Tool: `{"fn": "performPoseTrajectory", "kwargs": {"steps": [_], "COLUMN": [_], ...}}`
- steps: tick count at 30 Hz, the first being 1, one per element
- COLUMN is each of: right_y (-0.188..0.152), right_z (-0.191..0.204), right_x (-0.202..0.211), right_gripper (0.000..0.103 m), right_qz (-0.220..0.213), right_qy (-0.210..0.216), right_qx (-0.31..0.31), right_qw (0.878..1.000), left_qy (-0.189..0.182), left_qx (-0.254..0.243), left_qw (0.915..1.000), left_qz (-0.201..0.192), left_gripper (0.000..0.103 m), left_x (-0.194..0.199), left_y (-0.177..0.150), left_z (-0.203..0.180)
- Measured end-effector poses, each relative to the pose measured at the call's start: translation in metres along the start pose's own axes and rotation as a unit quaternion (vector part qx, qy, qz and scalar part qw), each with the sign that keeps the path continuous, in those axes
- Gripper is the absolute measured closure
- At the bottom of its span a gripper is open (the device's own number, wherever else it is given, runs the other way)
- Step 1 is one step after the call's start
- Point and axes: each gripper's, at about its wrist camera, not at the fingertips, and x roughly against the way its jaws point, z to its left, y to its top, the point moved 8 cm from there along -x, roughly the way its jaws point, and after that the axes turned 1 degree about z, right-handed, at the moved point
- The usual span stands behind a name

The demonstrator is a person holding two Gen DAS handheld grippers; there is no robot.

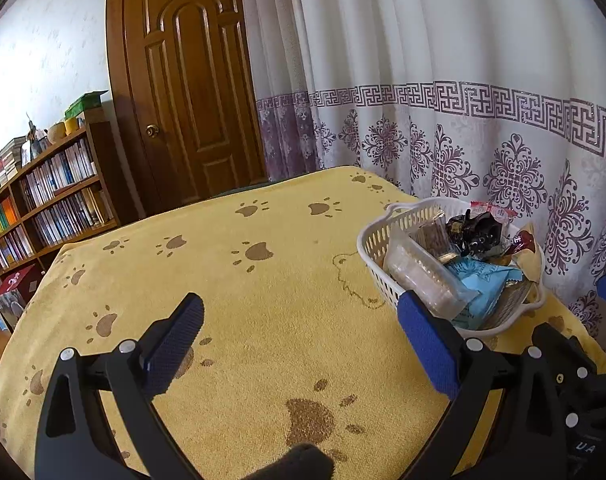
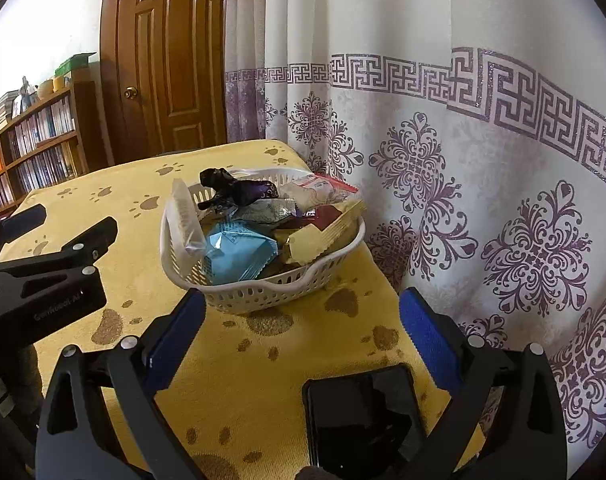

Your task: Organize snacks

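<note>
Though fingers (image 2: pixel 429 336) apart, basket (image 2: pixel 263 292) ahead.

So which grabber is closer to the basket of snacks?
Right, probably. The right gripper opens straight at the white basket, just before it. The left gripper sits to the basket's left, over bare yellow cloth.
</note>
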Motion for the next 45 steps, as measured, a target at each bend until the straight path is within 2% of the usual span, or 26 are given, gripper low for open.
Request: {"fn": "performPoseTrajectory", "kwargs": {"steps": [45], "right_y": [-0.005], "right_z": [0.0056], "right_x": [-0.0056], "right_gripper": [0.004], "right_qz": [0.01], "right_qy": [-0.013], "right_qx": [0.017], "right_qw": [1.0], "left_qy": [0.003], "left_qx": [-0.011], "left_qw": [0.9999], "left_qz": [-0.008], "left_gripper": [0.006], "left_x": [0.0], "left_y": [-0.0014], "left_z": [-0.0032]}}
